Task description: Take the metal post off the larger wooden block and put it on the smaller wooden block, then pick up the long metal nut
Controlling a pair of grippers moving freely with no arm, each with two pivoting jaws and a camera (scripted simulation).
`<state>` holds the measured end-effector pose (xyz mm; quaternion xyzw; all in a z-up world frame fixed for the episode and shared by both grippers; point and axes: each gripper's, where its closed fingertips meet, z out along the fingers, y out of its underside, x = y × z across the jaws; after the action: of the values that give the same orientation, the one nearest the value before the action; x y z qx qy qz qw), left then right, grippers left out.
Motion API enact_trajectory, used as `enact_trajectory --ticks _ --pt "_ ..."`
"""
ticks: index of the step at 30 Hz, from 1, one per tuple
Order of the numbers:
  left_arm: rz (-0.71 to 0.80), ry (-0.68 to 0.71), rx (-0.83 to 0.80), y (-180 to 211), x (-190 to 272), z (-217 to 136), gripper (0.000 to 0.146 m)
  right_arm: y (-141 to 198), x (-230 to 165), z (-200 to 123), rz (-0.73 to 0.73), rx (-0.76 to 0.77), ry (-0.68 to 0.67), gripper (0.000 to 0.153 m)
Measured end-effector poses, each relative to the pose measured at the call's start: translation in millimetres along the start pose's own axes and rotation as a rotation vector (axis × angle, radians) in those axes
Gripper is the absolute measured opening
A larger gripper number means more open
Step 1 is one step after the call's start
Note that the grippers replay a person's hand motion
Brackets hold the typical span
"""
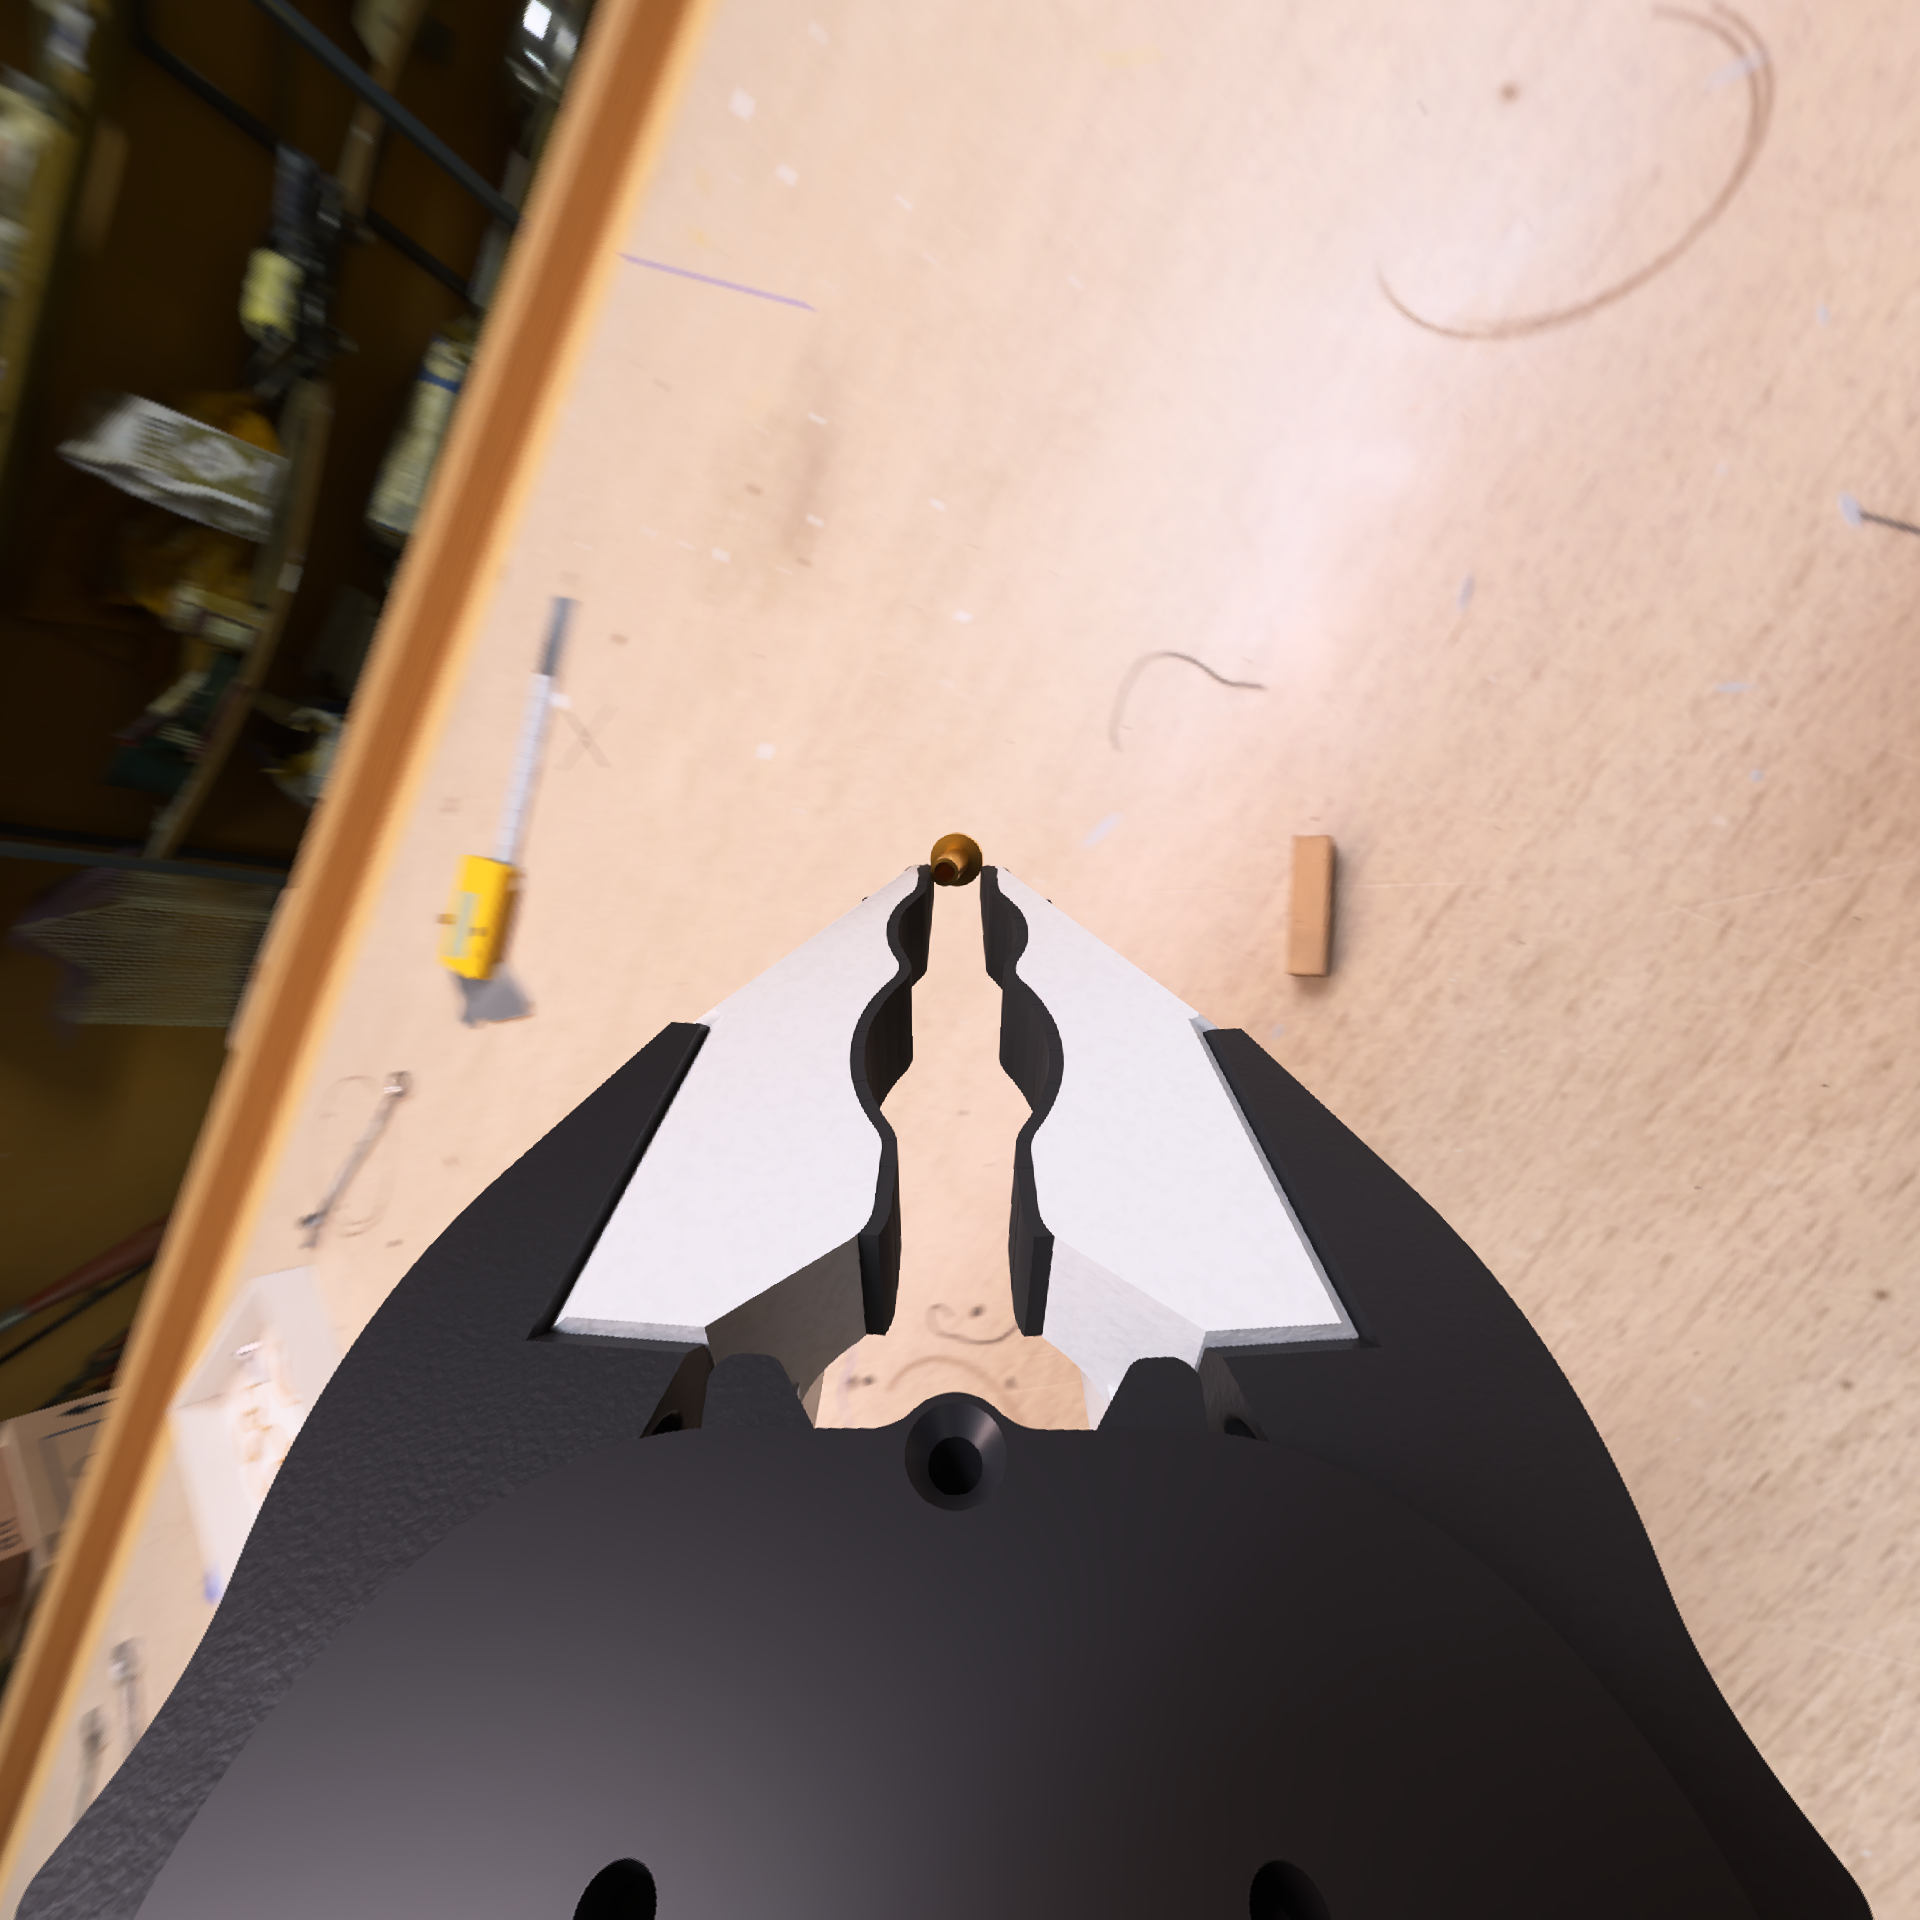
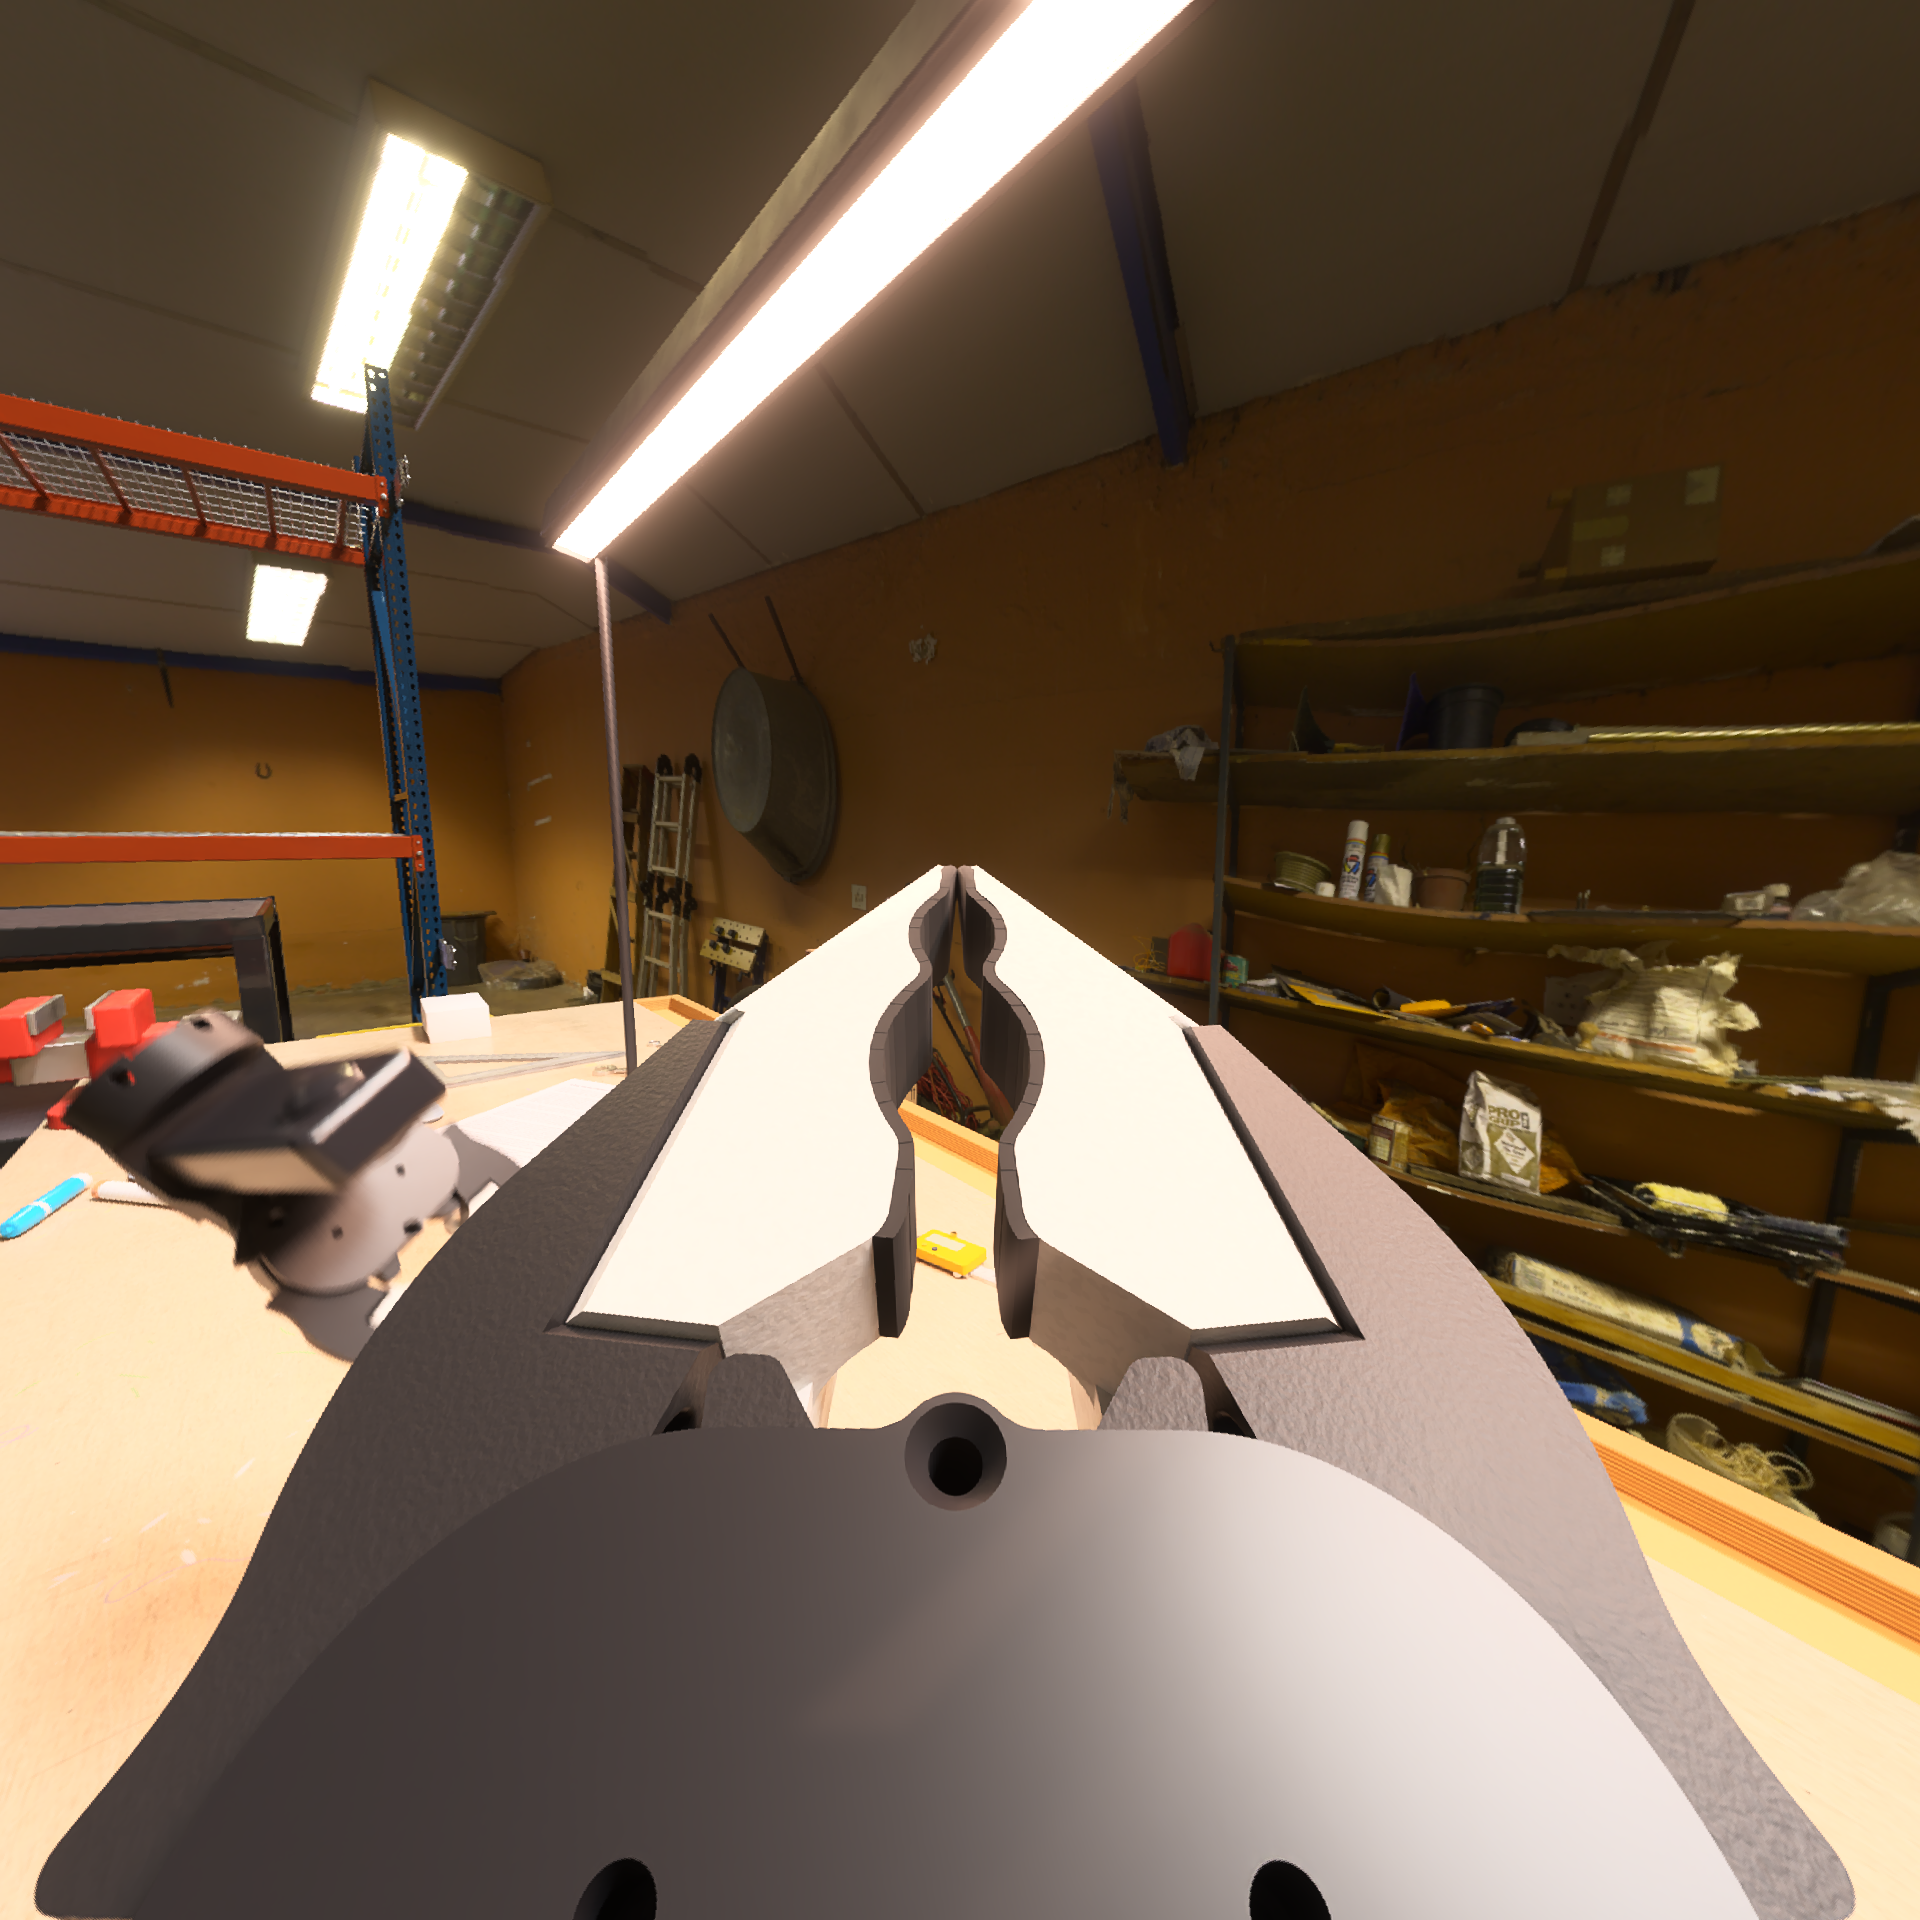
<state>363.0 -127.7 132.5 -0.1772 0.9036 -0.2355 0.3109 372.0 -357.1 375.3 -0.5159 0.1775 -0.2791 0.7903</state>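
- Only the tip of the brass-coloured metal post [image 1: 954, 860] shows, pinched in the left gripper [image 1: 956, 875]; the rest is hidden.
- Right of the post, apart, a wooden block [image 1: 1311, 905] lies on the surface [image 1: 1351, 520].
- Right gripper [image 2: 956, 873] is closed, empty.

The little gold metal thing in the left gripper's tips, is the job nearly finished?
Partly, perhaps. In hand: the left gripper pinches a small brass-coloured metal piece at its tips, above the scuffed tan tabletop; post or nut, I cannot tell. A pale rectangular wooden block lies bare to its right, nothing on it. The right gripper is shut and empty, aimed across the room. What remains is unclear.
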Motion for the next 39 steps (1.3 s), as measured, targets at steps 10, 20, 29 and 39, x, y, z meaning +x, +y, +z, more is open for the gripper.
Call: enact_trajectory --ticks 10,20,29,39 --pt "-0.123 0.244 -0.002 34 76 46 0.009 8 7 3 0.03 -0.025 -0.009 0.0" --pt "-0.194 0.262 0.142 26 81 40 0.021 19 1 15 -0.006 -0.063 -0.017 0.0" --pt "0.037 -0.13 0.049 94 -85 -82 0.027 11 10 7 0.028 -0.017 -0.002 0.0" --pt "0.396 0.02 -0.444 206 -156 -56 0.036 20 13 10 0.042 -0.049 0.01 0.0"
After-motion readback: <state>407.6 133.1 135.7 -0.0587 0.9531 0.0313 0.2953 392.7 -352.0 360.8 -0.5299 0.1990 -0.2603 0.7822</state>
